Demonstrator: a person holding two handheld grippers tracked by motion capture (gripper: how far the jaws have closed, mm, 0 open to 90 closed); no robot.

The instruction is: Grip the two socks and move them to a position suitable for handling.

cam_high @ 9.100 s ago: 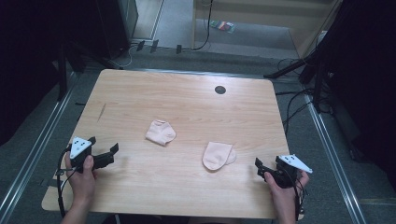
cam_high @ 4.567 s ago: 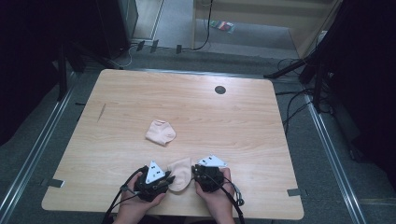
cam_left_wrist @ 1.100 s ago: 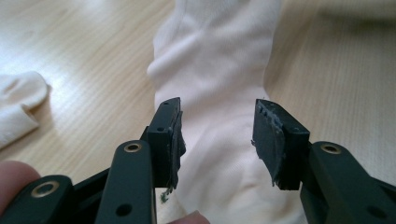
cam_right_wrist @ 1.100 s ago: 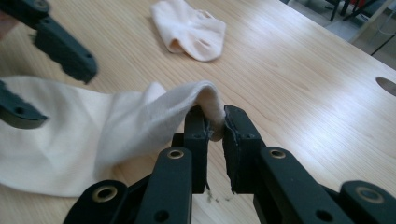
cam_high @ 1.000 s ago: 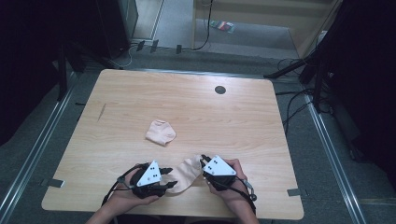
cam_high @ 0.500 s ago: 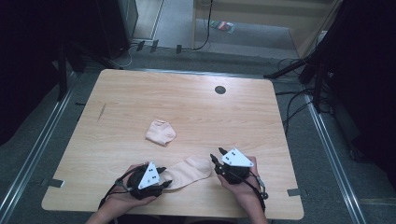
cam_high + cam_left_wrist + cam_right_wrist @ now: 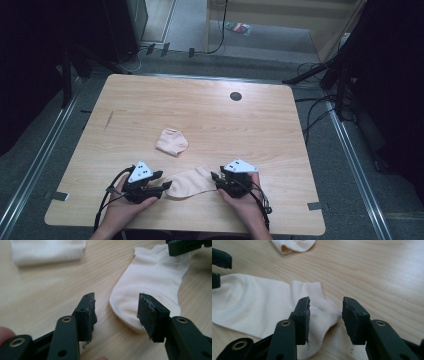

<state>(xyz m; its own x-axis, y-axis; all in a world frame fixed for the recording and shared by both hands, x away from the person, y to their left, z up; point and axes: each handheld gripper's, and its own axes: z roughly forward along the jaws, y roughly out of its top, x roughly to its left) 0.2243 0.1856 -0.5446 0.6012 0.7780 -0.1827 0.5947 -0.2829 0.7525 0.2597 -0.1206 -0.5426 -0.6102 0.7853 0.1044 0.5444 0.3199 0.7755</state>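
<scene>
1. High view: a flat sock (image 7: 189, 182) lies spread out near the front edge of the table (image 7: 250, 125), between both grippers.
2. The left gripper (image 7: 116, 312) has its jaws apart at the toe end, gripping nothing.
3. The right gripper (image 7: 325, 315) has just been opening; its jaws stand apart over the cuff.
4. A folded sock (image 7: 171, 141) lies near, farther back.

Black 2-jaw grippers; grey triangular top plates; black cables; brass rivets
</scene>
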